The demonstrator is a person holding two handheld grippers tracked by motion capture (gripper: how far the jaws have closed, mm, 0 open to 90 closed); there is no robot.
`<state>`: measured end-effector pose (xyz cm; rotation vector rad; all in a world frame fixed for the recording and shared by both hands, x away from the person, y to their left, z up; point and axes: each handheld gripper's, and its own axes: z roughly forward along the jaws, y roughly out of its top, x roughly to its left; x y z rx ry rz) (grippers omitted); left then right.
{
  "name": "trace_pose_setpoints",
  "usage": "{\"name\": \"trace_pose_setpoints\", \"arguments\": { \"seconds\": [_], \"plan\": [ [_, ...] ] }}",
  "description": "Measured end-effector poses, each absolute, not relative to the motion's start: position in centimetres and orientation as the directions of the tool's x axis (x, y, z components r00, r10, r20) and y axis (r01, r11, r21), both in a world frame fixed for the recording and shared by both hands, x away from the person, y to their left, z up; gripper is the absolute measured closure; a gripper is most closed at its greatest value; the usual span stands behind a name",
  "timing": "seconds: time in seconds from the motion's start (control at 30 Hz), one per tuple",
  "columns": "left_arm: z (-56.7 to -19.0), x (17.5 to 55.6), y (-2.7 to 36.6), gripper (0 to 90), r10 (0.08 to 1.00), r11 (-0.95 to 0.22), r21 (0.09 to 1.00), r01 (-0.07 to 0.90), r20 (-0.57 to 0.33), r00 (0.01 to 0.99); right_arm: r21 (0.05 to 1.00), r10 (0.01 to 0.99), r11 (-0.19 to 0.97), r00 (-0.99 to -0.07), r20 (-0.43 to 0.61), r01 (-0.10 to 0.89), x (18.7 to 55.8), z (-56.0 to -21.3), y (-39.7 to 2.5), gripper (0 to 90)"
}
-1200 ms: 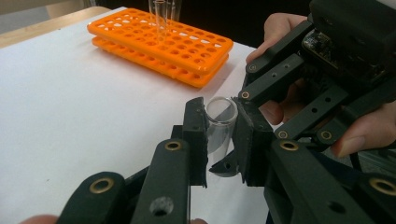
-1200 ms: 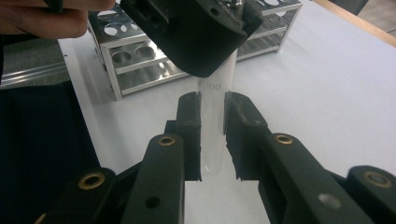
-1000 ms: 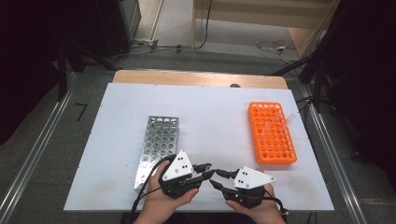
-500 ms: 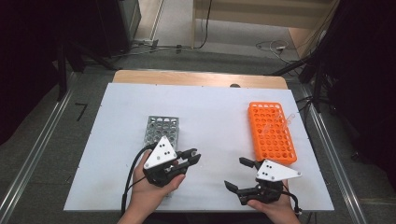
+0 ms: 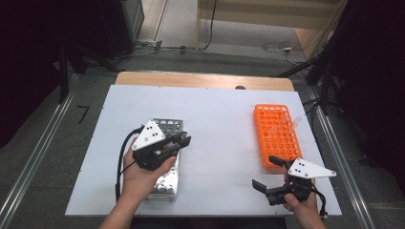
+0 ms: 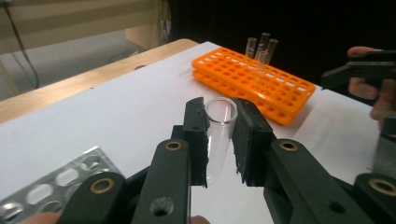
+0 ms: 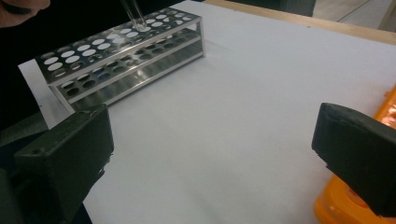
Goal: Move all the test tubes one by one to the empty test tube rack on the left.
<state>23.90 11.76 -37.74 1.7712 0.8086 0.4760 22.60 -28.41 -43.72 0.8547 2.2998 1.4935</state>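
Note:
My left gripper (image 5: 184, 140) is shut on a clear test tube (image 6: 218, 135), held mouth-up between its jaws. It hovers over the near half of a steel tube rack (image 5: 165, 179) at the left of the white table. In the right gripper view the tube's lower end (image 7: 133, 11) hangs just above the steel rack's (image 7: 121, 51) top holes. My right gripper (image 5: 263, 171) stands open and holds nothing, low at the front right, just in front of an orange tube rack (image 5: 277, 136). A few clear tubes (image 5: 282, 125) stand in the orange rack's far part.
The white board (image 5: 219, 119) lies on a wooden table whose far edge (image 5: 200, 80) shows. Bare board separates the two racks. Metal rails run along both sides, and cables lie on the floor beyond. The orange rack's corner (image 7: 345, 205) sits beside my right jaw.
The two grippers were close together at the front centre and have drawn apart. The left went up-left over the steel rack with the tube; the right swung to the front right, open.

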Motion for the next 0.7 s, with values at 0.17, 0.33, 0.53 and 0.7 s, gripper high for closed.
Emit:
{"name": "trace_pose_setpoints", "arguments": {
  "seconds": [0.17,0.33,0.53,0.7],
  "plan": [
    [-37.5,25.1,12.8,76.2,0.747,-0.190,0.936,0.298,-0.059,0.662,0.899,0.629,0.278,-0.772,0.096,0.338,22.7,-44.0,-29.7,0.0],
    [-37.6,26.5,13.7,76.2,0.772,-0.180,0.934,0.307,-0.060,0.633,0.896,0.634,0.288,-0.768,0.086,0.337,22.6,-44.2,-30.1,0.0],
    [-38.1,28.1,14.3,76.2,0.792,-0.171,0.931,0.322,-0.065,0.607,0.895,0.643,0.284,-0.761,0.087,0.342,22.4,-44.2,-30.6,0.0],
    [-38.3,29.4,14.6,76.2,0.807,-0.182,0.924,0.337,-0.056,0.589,0.895,0.651,0.278,-0.754,0.090,0.348,22.4,-44.2,-31.0,0.0]
  ]
}}
